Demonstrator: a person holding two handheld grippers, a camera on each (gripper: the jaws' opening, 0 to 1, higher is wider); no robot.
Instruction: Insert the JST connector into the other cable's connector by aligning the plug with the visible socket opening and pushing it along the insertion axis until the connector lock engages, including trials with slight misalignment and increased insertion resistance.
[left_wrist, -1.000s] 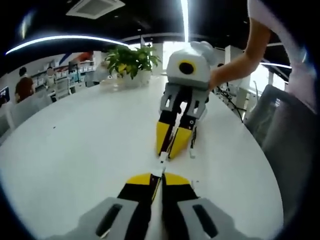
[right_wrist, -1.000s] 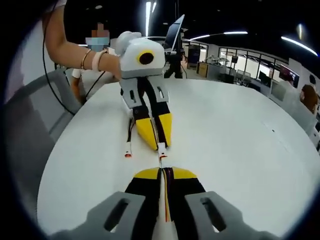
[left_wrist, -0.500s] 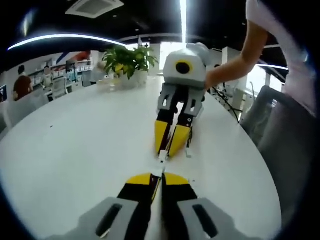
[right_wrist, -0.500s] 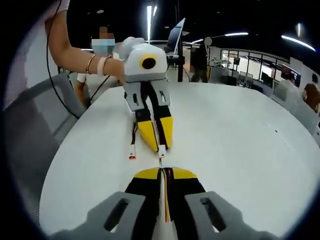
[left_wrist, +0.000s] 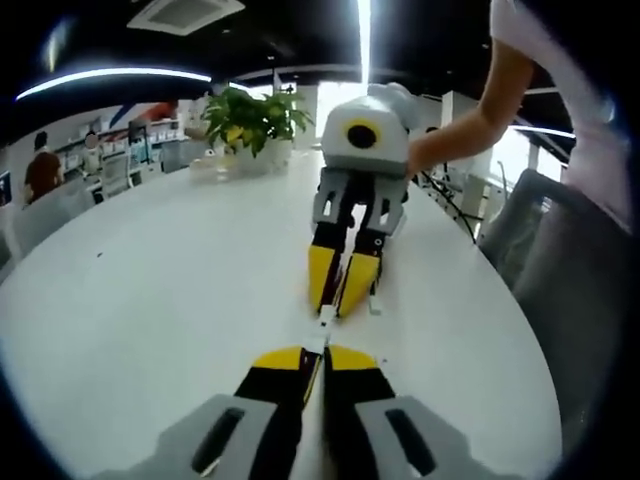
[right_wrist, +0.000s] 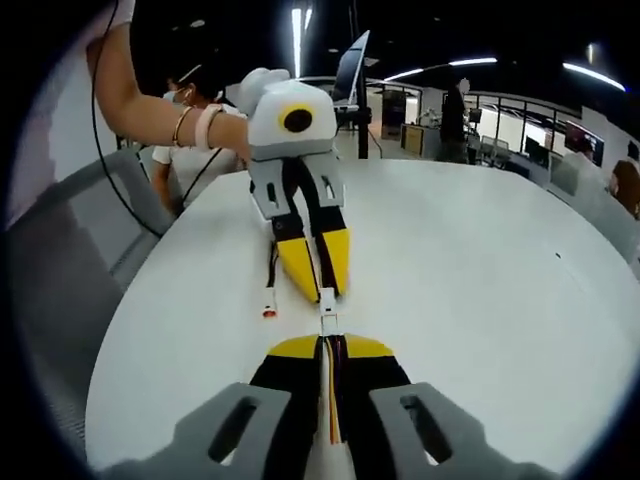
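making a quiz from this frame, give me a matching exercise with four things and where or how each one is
Things:
1. left gripper
2. right gripper
3. plant
4. loose connector

States or places:
A. lying free on the table, beside a gripper's yellow tips
B. far end of the table, by the rim
C. shut on a cable, white connector at its tips, bracelets on the wrist holding it
D. shut on a cable with coloured wires running between its jaws

Pairs: 1-C, 2-D, 3-B, 4-A
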